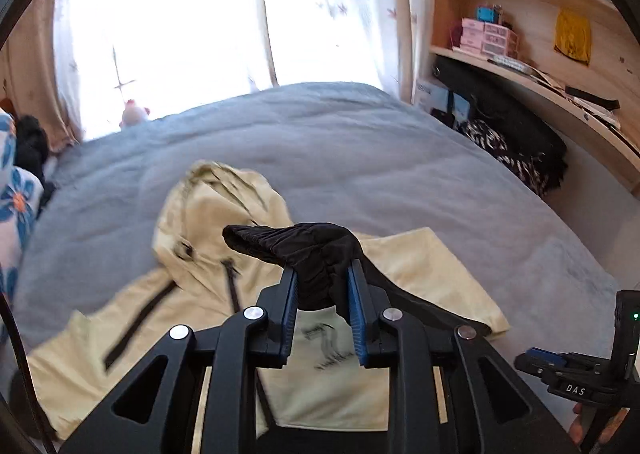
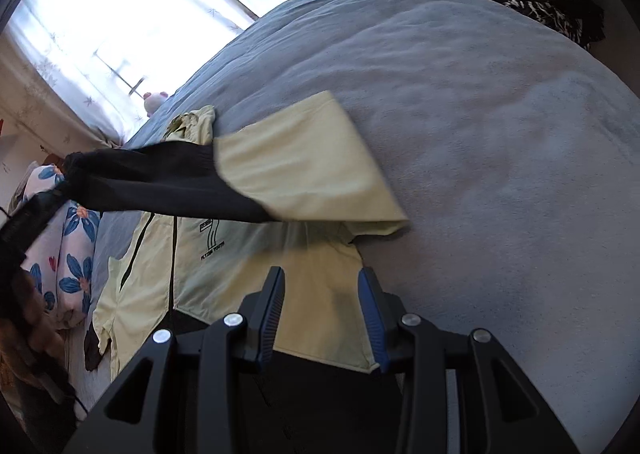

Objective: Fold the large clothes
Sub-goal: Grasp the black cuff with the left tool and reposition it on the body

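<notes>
A pale yellow hooded jacket [image 1: 192,294] with black zips and a black lower sleeve lies front-up on the grey bed [image 1: 360,142]. My left gripper [image 1: 322,274] is shut on the black sleeve cuff [image 1: 296,244] and holds it lifted above the jacket's chest. In the right wrist view the sleeve [image 2: 296,166] stretches leftward across the jacket [image 2: 224,274], its black part [image 2: 160,182] running to the left gripper at the frame's left edge. My right gripper [image 2: 322,282] is open and empty, hovering over the jacket's lower right part.
A floral pillow [image 1: 16,206] lies at the bed's left. A curtained window [image 1: 200,14] is beyond the bed, with a pink plush toy [image 1: 134,112] on the sill. Wooden shelves [image 1: 520,14] and dark patterned clothes [image 1: 516,150] are on the right.
</notes>
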Motion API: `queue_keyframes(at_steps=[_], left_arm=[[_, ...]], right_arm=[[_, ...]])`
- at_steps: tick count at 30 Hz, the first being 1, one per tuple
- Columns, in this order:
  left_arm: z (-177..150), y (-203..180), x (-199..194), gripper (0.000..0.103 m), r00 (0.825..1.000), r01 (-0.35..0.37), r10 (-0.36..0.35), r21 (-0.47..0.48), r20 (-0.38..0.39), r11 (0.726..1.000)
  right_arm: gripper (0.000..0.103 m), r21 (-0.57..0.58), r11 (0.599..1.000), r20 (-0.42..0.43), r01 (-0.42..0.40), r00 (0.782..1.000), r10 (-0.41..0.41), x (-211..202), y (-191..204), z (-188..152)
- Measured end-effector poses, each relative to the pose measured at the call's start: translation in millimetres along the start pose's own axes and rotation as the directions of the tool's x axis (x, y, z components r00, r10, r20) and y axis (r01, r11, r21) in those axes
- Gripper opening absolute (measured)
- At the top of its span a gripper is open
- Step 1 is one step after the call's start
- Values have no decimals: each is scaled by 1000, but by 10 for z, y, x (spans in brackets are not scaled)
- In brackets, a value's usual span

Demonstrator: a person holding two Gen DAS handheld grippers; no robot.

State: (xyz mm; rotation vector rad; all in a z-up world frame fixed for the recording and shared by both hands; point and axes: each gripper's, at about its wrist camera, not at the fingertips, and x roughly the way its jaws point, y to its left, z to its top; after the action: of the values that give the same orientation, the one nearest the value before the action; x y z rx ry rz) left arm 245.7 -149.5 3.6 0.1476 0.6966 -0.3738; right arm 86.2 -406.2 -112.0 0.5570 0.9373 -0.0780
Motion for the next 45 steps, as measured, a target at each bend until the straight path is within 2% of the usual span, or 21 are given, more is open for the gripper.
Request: queue_keyframes(at_steps=[3,6,9,11,13,14,17,19,22,25,27,30,32,34,36,37,38,40,41,44,45], left_arm=[[-48,289,-93,21,996,-84,83,15,9,996],[-337,643,50,22,984,-162,162,6,-69,987],[-831,985,403,28,954,-208,204,8,-219,978],[-1208,1150,689,32,923,-185,170,-9,-346,983],[-1497,1285,846,37,898,-170,133,-50,-420,984],[-1593,1352,893,39,897,-152,98,-91,-431,984],[-1652,1523,847,54,922,-82,-11,-221,-387,972],[-1588,1601,834,72,932,-46,-64,-292,-357,955],[-1527,1685,930,73,943,-21,-99,-352,-318,936],[-1477,1758,1099,73,942,-30,-103,-384,-321,923],[-1425,1797,1238,73,937,-41,-98,-384,-335,922],[-1352,1829,1441,73,936,-50,-87,-373,-341,926],[-1312,1820,1512,71,939,-52,-78,-361,-336,931],[-1264,1803,1551,50,943,-58,-59,-338,-326,940],[-1220,1809,1606,36,944,-51,-63,-330,-325,943],[-1198,1818,1603,30,946,-46,-65,-331,-317,942],[-1174,1824,1603,29,949,-49,-60,-331,-309,942],[-1163,1815,1606,28,955,-48,-51,-322,-293,946],[-1186,1790,1642,28,952,-61,-36,-304,-302,951],[-1234,1721,1695,29,949,-92,6,-259,-316,962],[-1223,1712,1674,30,949,-99,13,-257,-315,961]], right_arm=[[38,-14,1000,-19,14,1000,-14,58,26,-5],[38,-39,999,-44,20,999,-22,127,92,-39],[38,-68,997,-73,34,997,-39,214,167,-67],[38,-82,996,-85,38,995,-45,252,212,-85],[38,-97,994,-92,41,995,-50,279,257,-79],[38,-106,994,-93,43,994,-53,287,287,-62],[46,-123,992,-85,40,995,-51,298,377,11],[48,-133,990,-71,47,996,-57,306,433,98],[52,-132,990,-58,40,997,-48,385,505,298],[53,-113,993,-66,39,997,-46,635,489,625],[53,-97,995,-87,30,995,-39,853,459,847],[53,-81,995,-104,64,992,-72,1203,376,1157],[53,-45,997,-130,63,989,-68,1428,289,1315],[53,-13,999,-158,47,986,-49,1621,224,1409],[51,-35,999,-179,35,983,-41,1798,238,1446],[42,-65,997,-171,45,984,-56,1829,269,1451],[4,-135,987,-143,92,983,-111,1839,341,1452],[2,-167,978,-93,127,985,-144,1814,358,1455],[2,-154,979,-99,136,983,-153,1850,316,1445],[7,-160,971,-100,178,975,-196,1903,268,1420],[13,-161,969,-101,189,973,-207,1868,285,1415]])
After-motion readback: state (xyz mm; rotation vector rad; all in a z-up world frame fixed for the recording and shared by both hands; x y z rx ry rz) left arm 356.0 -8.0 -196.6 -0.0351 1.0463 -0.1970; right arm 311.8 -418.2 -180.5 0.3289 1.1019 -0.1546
